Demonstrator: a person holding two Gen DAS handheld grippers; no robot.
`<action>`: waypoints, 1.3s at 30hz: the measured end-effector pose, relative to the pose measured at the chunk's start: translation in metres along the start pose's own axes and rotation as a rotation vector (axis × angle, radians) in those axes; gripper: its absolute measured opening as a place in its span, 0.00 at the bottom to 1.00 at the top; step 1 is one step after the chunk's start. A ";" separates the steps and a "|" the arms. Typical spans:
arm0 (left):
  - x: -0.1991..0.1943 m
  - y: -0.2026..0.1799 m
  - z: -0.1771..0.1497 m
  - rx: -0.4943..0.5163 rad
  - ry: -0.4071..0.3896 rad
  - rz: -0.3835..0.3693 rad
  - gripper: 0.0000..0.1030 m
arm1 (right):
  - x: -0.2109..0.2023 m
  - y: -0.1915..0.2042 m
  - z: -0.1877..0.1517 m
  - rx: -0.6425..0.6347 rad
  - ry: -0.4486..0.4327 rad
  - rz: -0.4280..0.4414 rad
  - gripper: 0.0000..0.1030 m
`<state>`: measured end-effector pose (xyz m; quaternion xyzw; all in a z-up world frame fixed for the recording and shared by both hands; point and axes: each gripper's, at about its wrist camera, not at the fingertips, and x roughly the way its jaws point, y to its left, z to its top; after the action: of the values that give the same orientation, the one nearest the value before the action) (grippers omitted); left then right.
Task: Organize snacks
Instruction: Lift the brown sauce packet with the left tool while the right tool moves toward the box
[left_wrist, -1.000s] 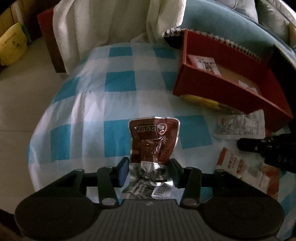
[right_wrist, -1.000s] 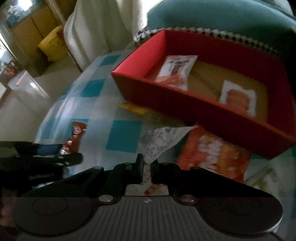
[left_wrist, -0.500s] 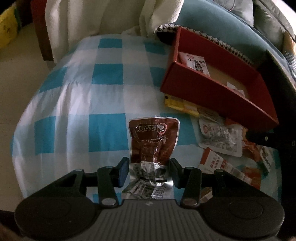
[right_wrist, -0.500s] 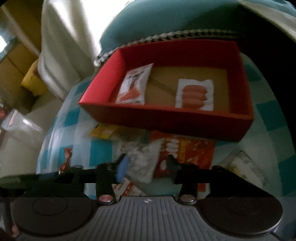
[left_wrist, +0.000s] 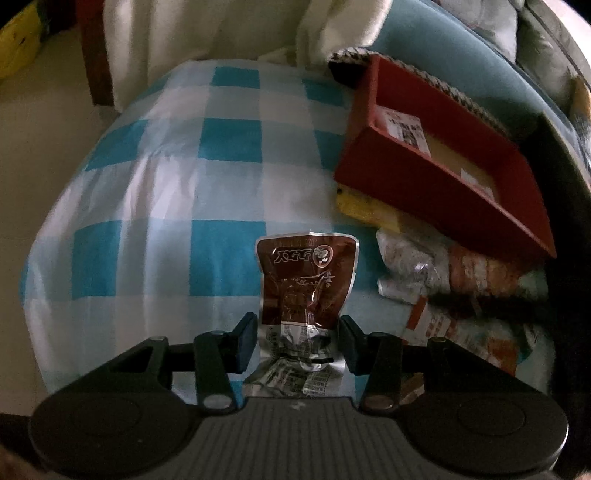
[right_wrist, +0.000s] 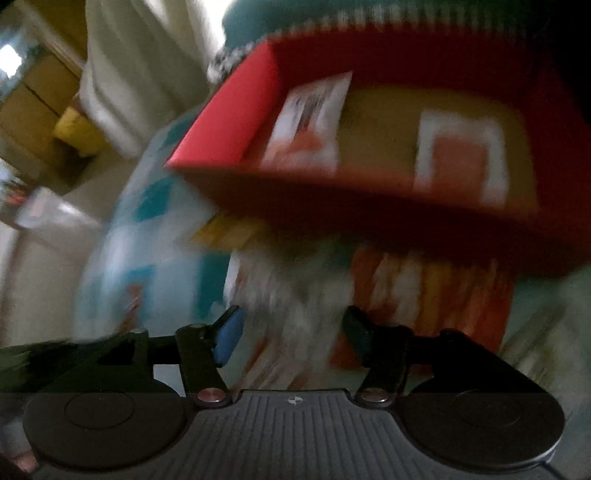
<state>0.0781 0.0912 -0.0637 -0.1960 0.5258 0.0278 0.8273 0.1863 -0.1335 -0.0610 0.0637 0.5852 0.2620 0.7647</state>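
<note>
Swinging toward the red box (right_wrist: 388, 221), the right gripper (right_wrist: 291, 332) has spread open above loose packets while the left gripper (left_wrist: 297, 341) still pinches a brown snack pouch (left_wrist: 304, 284) over the checked cloth (left_wrist: 166, 192).

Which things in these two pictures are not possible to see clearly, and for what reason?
- Right wrist view: motion blur smears the two packets in the red box; their print is unreadable.
- Right wrist view: blur hides whether the right gripper holds anything.
- Left wrist view: the brown packet has its lower end hidden behind the left gripper.
- Left wrist view: the yellow packet is partly hidden under the box.
</note>
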 end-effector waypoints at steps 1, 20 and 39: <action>-0.001 0.001 0.001 -0.007 0.000 -0.011 0.40 | -0.004 -0.001 -0.008 0.034 0.028 0.089 0.66; -0.010 0.021 0.002 -0.062 0.005 -0.064 0.40 | 0.031 0.097 -0.003 -0.703 -0.064 -0.183 0.61; -0.014 0.032 0.005 -0.072 0.020 -0.106 0.40 | 0.036 0.089 0.022 -0.653 0.039 -0.103 0.63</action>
<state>0.0683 0.1249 -0.0594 -0.2534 0.5216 0.0009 0.8147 0.1844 -0.0358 -0.0495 -0.2193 0.4873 0.3978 0.7458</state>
